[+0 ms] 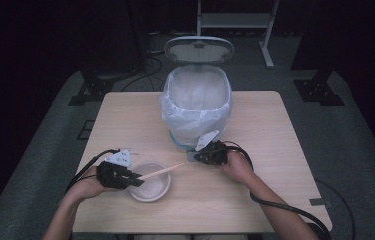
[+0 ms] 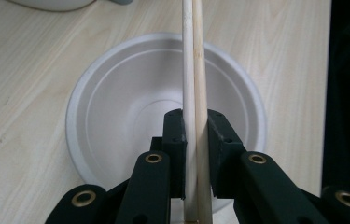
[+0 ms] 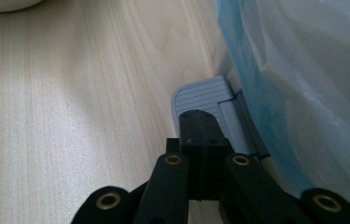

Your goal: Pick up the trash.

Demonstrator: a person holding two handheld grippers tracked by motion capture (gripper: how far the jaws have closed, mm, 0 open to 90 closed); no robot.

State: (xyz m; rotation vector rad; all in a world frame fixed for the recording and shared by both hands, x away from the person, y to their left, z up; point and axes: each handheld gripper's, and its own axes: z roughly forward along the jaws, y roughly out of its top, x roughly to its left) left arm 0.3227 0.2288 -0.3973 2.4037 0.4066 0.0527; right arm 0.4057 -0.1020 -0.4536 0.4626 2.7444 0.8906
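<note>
Step in hand: clearing the chopsticks point(image 2: 194, 70) into the bin point(image 1: 197, 102); pick-up looks done, carry not yet made.
Left tongs point(image 1: 136, 179): clenched on the chopsticks near their butt end, both sticks side by side between my pads, tips pointing fwd.
Chopsticks, position: over the white bowl point(image 2: 116, 116) in my left gripper view; from high view they run from my left tongs twd the bin, clear of the counter point(image 1: 275, 150) as far as I can judge.
Right tongs point(image 3: 200, 128): clenched shut, nothing between them; nose resting on the grey pedal point(image 3: 198, 95) at the bin's foot.
Bin: lid point(image 1: 199, 49) stands up, bag-lined mouth open. I judge the pedal press is what holds it so.
Bowl: empty, on counter, near edge, below left tongs.
Next move calls for: raise left tongs above bin rim, swing over the opening, then release. Keep right tongs pressing on pedal throughout.
Risk: long sticks may catch the bag or rim if approach too low; slack on the pedal could drop the lid.
</note>
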